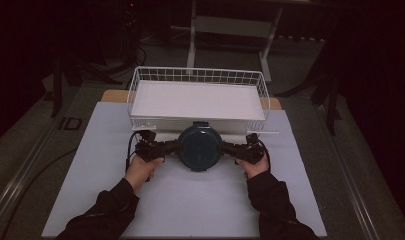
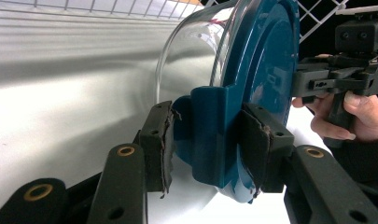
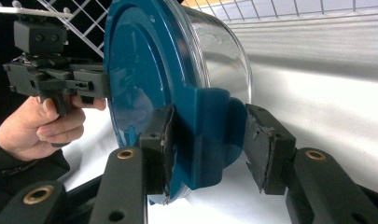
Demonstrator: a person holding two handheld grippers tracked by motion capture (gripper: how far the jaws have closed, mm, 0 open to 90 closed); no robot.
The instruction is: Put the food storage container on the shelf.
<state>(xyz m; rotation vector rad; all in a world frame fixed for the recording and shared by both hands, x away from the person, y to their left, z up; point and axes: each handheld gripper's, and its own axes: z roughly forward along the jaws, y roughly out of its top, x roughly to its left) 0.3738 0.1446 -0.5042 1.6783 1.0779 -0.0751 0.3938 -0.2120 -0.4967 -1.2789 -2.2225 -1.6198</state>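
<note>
A round clear container with a dark teal lid (image 1: 200, 147) sits between my two grippers, just in front of the wire basket. My left gripper (image 1: 176, 146) is shut on the lid's left side tab (image 2: 214, 135), one pad on each face. From the other side, my right gripper (image 1: 224, 146) is closed around the opposite tab (image 3: 210, 135). Its near pad presses the lid, and its far pad (image 3: 266, 144) lies right against the tab's edge. The clear bowl (image 2: 191, 51) points toward the basket. Whether the container rests on the table or hangs above it, I cannot tell.
A white wire basket (image 1: 197, 75) with a flat white floor stands directly behind the container. A pale mat (image 1: 190, 205) covers the table (image 1: 115, 95). Dark floor, cables and a stand's legs surround the table. A person's hands and dark sleeves come in from the bottom.
</note>
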